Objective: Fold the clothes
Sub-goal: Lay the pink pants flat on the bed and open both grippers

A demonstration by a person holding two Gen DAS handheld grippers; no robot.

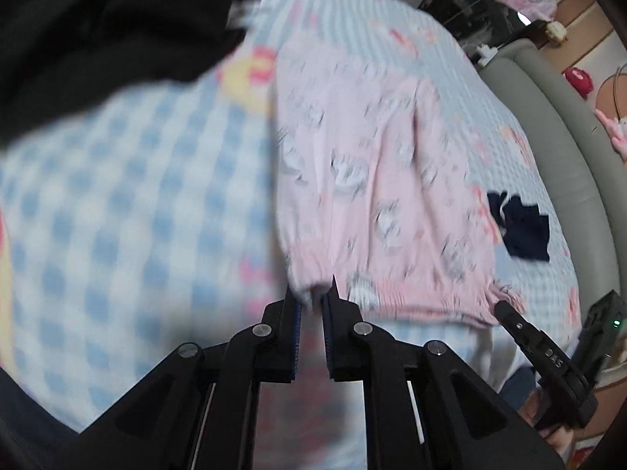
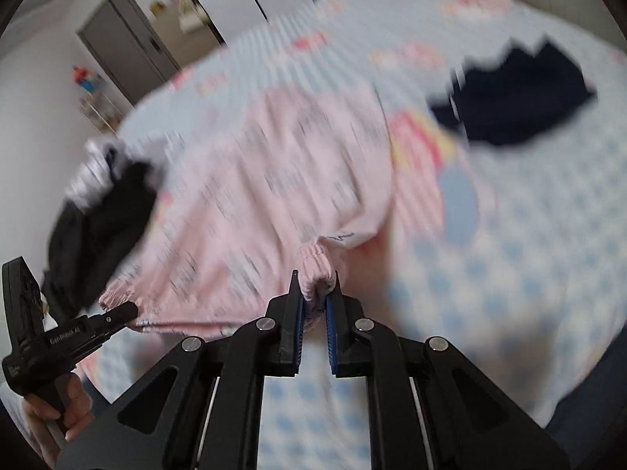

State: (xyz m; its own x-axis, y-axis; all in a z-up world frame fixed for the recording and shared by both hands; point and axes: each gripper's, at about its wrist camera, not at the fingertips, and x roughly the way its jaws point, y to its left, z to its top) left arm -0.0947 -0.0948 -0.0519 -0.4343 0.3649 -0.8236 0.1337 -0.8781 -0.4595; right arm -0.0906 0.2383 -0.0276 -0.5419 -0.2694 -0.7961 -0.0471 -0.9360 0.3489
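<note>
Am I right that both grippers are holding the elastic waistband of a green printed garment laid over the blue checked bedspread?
Not quite: the garment is pink, not green, as the right wrist view shows. The rest stands: the left gripper and right gripper each hold its elastic waistband over the blue checked bedspread.

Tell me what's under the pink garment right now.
The pink garment lies spread on the blue checked sheet, which shows all around it. Both tongs, left and right, pinch its gathered hem. Anything beneath its middle is covered.
</note>
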